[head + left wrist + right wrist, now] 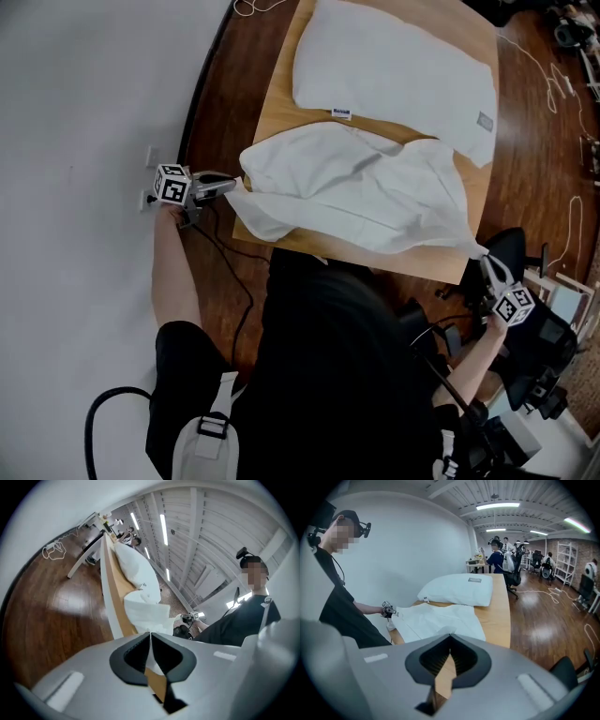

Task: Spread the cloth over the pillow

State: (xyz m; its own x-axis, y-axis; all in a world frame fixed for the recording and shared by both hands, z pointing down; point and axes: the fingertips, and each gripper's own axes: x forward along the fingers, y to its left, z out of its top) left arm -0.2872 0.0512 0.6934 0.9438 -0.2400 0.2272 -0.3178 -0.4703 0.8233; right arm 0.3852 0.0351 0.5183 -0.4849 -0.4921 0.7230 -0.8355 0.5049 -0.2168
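Note:
A white pillow (394, 70) lies on the far half of the wooden table (281, 103). In front of it a rumpled white cloth (356, 187) covers the near half, its far edge meeting the pillow. My left gripper (230, 184) is shut on the cloth's left corner, just off the table's left edge. My right gripper (487, 261) is shut on the right corner, past the near right edge. In the left gripper view a strip of cloth (143, 611) runs into the closed left gripper (151, 641). The right gripper view has the cloth (436, 620) and pillow (459, 590) beyond the right gripper (450, 641).
A white wall (84, 141) runs close along the table's left side. A black cable (234, 272) trails over the wooden floor near my left arm. A black office chair (525, 253) stands at the right. White cords (553, 84) lie on the floor. People (499, 557) stand far behind.

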